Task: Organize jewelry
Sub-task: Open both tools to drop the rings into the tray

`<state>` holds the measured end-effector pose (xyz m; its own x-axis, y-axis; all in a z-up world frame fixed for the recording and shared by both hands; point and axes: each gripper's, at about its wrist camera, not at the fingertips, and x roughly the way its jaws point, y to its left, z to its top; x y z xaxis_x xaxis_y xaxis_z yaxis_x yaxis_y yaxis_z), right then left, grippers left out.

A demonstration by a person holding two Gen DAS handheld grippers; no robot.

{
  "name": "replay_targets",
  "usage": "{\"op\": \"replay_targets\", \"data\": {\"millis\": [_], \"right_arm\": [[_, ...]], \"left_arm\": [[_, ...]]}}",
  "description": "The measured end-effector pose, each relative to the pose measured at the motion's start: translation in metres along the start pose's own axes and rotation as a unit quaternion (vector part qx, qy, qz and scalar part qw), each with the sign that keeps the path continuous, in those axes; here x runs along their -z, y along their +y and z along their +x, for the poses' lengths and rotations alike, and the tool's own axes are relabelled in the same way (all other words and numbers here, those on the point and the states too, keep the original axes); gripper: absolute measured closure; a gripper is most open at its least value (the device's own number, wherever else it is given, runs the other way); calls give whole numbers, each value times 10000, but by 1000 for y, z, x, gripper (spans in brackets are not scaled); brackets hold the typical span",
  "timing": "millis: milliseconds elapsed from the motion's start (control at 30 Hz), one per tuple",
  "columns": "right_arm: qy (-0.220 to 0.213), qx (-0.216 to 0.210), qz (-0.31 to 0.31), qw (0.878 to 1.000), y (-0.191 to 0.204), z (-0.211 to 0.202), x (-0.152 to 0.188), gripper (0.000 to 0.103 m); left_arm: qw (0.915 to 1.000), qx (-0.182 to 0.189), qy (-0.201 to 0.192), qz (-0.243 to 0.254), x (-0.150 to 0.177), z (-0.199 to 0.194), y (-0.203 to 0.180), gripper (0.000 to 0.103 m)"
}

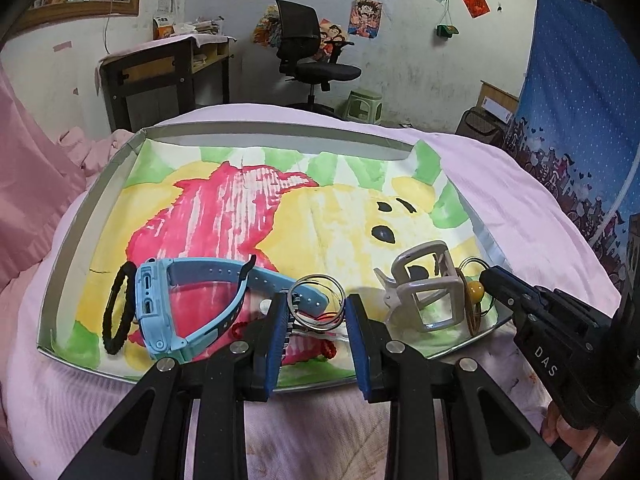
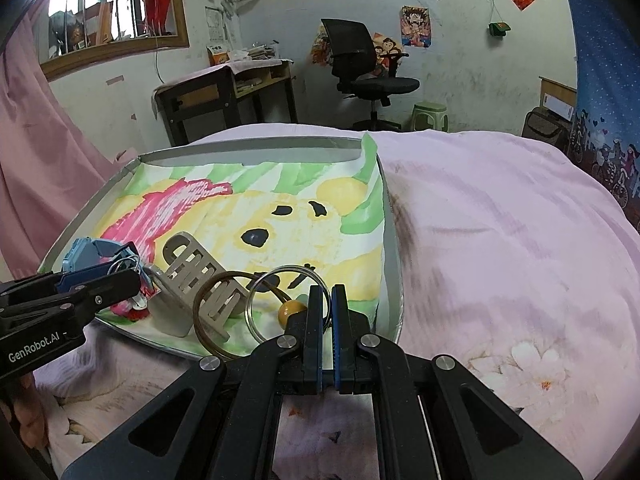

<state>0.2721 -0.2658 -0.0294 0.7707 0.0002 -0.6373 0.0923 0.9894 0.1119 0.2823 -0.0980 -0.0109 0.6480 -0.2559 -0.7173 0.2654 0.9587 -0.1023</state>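
A shallow tray (image 1: 76,216) lined with a painted cloth lies on a pink bed. In it are a black hair tie (image 1: 116,308), a blue watch (image 1: 192,304), silver rings (image 1: 316,300), a red bracelet (image 1: 324,350), a beige hair claw (image 1: 428,284) and a yellow bead (image 1: 476,290). My left gripper (image 1: 318,320) is open with the silver rings between its fingers. My right gripper (image 2: 327,300) is shut on a silver bangle (image 2: 280,300) at the tray's near edge (image 2: 394,300); a bronze bangle (image 2: 212,312), the bead (image 2: 290,312) and the hair claw (image 2: 192,276) lie beside it.
The bed's pink quilt (image 2: 500,240) spreads to the right of the tray. A pink curtain (image 1: 28,184) hangs at the left. A desk (image 1: 168,68), an office chair (image 1: 312,56) and a green stool (image 1: 362,106) stand by the far wall.
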Motion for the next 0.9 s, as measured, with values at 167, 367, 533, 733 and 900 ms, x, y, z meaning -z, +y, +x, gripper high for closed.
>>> {"op": "replay_targets", "data": {"millis": [167,367,533,733,900], "right_arm": [[46,-50,59,10000,-2,1,1,99],[-16,-89,109,9999,-5,-4,1,97],[-119,-114,87,9998,-5,-14,1,88],[-380,-125,41,9992,-3,-33,0,67],[-640,-225,33,9977,-1,-52,1,49]], "left_arm": [[9999,99,-32,-53,1,-1,2,75],[9997,162,-132,-136,3,-7,6,59],[9988,174,-388,-252,4,-21,11,47],[9974,42,-659,-287,9,-39,15,35],[9941,-131,-1029,-321,14,-60,19,22]]}}
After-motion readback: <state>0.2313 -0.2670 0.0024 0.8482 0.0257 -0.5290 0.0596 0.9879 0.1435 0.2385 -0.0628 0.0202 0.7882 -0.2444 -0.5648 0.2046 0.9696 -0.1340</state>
